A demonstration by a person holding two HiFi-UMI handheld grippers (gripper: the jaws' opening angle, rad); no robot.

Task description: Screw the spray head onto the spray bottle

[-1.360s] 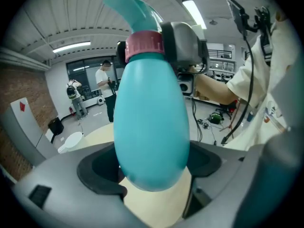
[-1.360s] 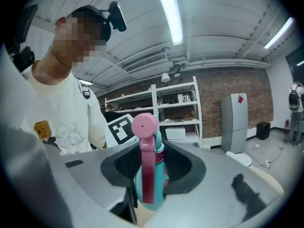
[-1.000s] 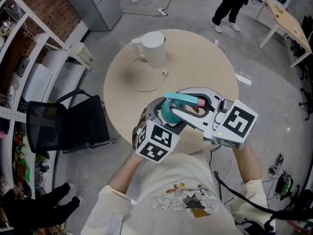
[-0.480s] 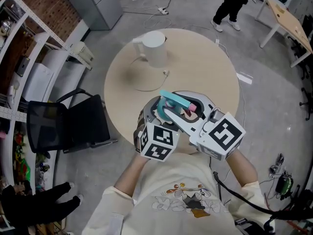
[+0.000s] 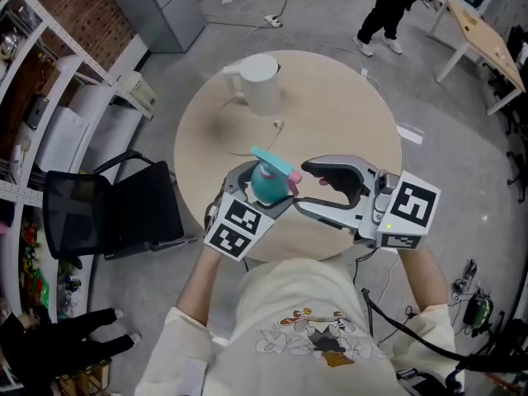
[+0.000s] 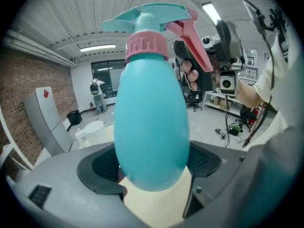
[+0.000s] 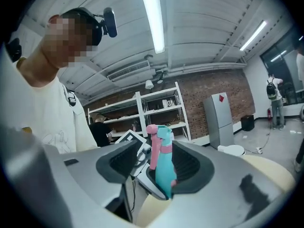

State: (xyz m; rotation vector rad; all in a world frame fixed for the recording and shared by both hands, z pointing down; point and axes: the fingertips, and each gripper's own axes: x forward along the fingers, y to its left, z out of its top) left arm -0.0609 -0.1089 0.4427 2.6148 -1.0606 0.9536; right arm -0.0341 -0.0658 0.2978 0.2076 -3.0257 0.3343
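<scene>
Above the round beige table (image 5: 330, 114), your left gripper (image 5: 252, 195) clamps the smooth teal egg-shaped plastic bottle (image 5: 266, 186) roughly upright, with its ribbed pink collar (image 6: 146, 45) and teal spray head (image 5: 272, 162) on top. Your right gripper (image 5: 307, 188) faces the head from its trigger side; its jaws have just been opening and stand wide, nothing between them.

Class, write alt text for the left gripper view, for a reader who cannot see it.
A teal spray bottle with a pink collar and its spray head on top fills the picture, gripped low between the left gripper's jaws. Behind it are a brick wall and a white jug.
</scene>
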